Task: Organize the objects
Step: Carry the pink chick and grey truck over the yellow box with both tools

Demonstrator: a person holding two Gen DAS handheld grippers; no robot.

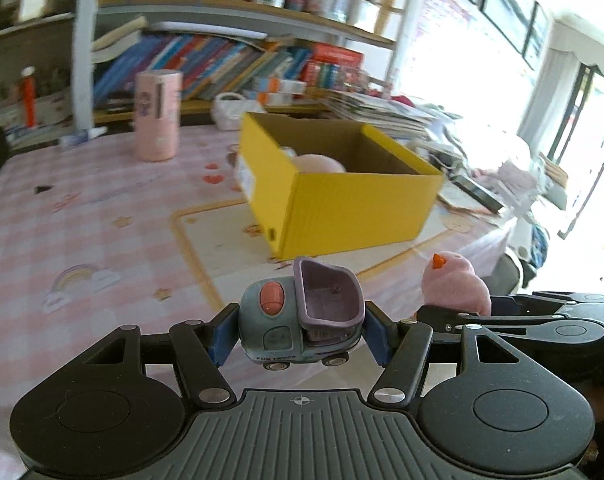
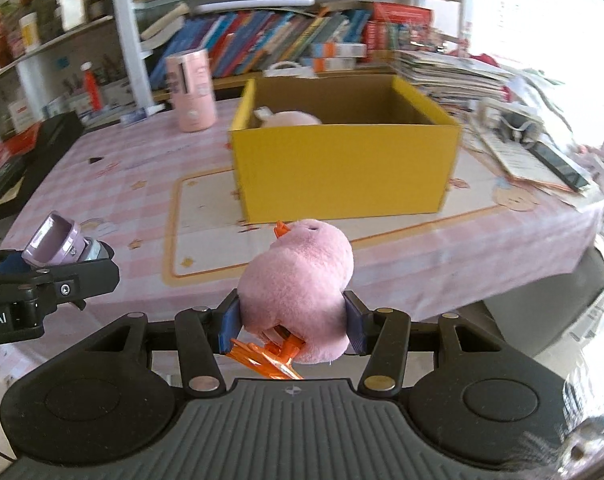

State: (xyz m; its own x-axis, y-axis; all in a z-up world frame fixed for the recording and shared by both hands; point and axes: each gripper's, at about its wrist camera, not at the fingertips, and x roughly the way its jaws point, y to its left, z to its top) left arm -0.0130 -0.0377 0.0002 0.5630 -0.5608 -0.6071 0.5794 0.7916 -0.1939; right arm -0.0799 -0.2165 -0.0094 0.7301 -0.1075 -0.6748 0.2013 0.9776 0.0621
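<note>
toy truck (image 1: pixel 300 316): low middle, pinched by left gripper (image 1: pixel 300 332) | pink plush bird (image 2: pixel 298 292): low middle, pinched by right gripper (image 2: pixel 292 328) | yellow box (image 2: pixel 341 168): middle, one pink toy inside | left: both toys go in

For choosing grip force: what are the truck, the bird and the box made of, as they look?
Truck: hard plastic, smooth with a slight sheen. Bird: soft plush, fuzzy pile; legs look like orange plastic. Box: cardboard, probably; yellow outside, brown inside.
</note>
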